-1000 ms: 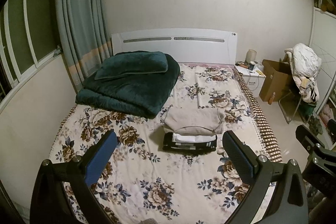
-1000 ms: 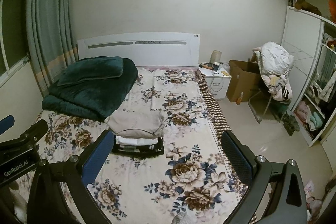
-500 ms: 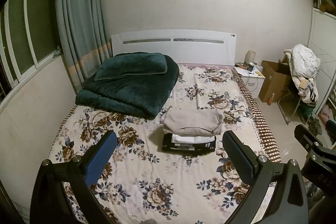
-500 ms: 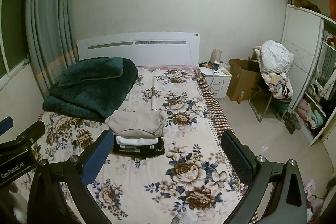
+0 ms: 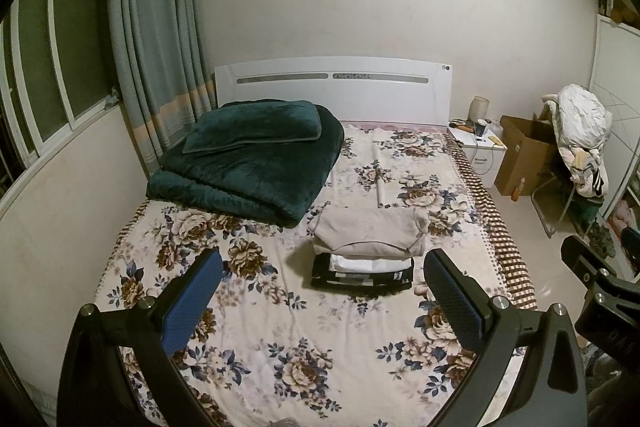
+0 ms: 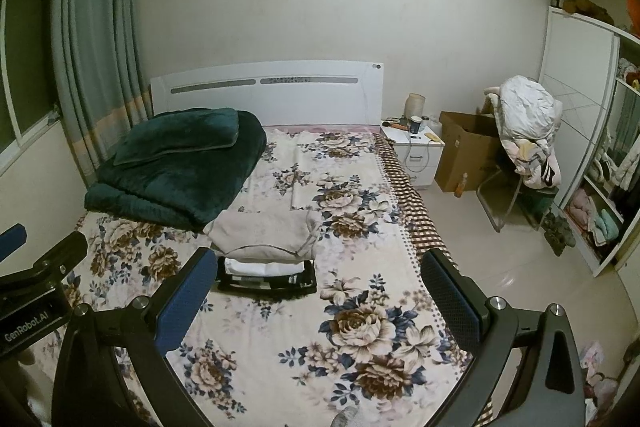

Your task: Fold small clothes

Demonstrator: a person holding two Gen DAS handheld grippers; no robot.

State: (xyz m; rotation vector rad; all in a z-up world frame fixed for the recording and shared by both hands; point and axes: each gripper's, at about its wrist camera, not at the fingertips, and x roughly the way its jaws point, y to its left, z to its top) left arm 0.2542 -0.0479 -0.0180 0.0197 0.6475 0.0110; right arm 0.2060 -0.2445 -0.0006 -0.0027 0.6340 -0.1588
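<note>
A stack of folded clothes (image 5: 366,247) (image 6: 266,251) lies mid-bed on the floral sheet (image 5: 280,331): a beige garment on top, a white one under it, a black one at the bottom. My left gripper (image 5: 324,291) hangs open above the near part of the bed, short of the stack and holding nothing. Further right, my right gripper (image 6: 318,287) is open and empty too, with the stack just beyond its left finger (image 6: 184,299). Each gripper shows at the edge of the other's view.
A folded dark green blanket with a pillow (image 5: 248,163) fills the bed's far left by the white headboard (image 5: 332,87). Curtains and a window (image 5: 152,39) flank the left. Right of the bed stand a nightstand (image 6: 416,151), a cardboard box (image 6: 464,151), a chair heaped with clothes (image 6: 524,139) and shelves (image 6: 600,167).
Both views have drifted back and up a little, so the bed and the stack sit slightly lower and smaller. Both grippers stay open and empty.
</note>
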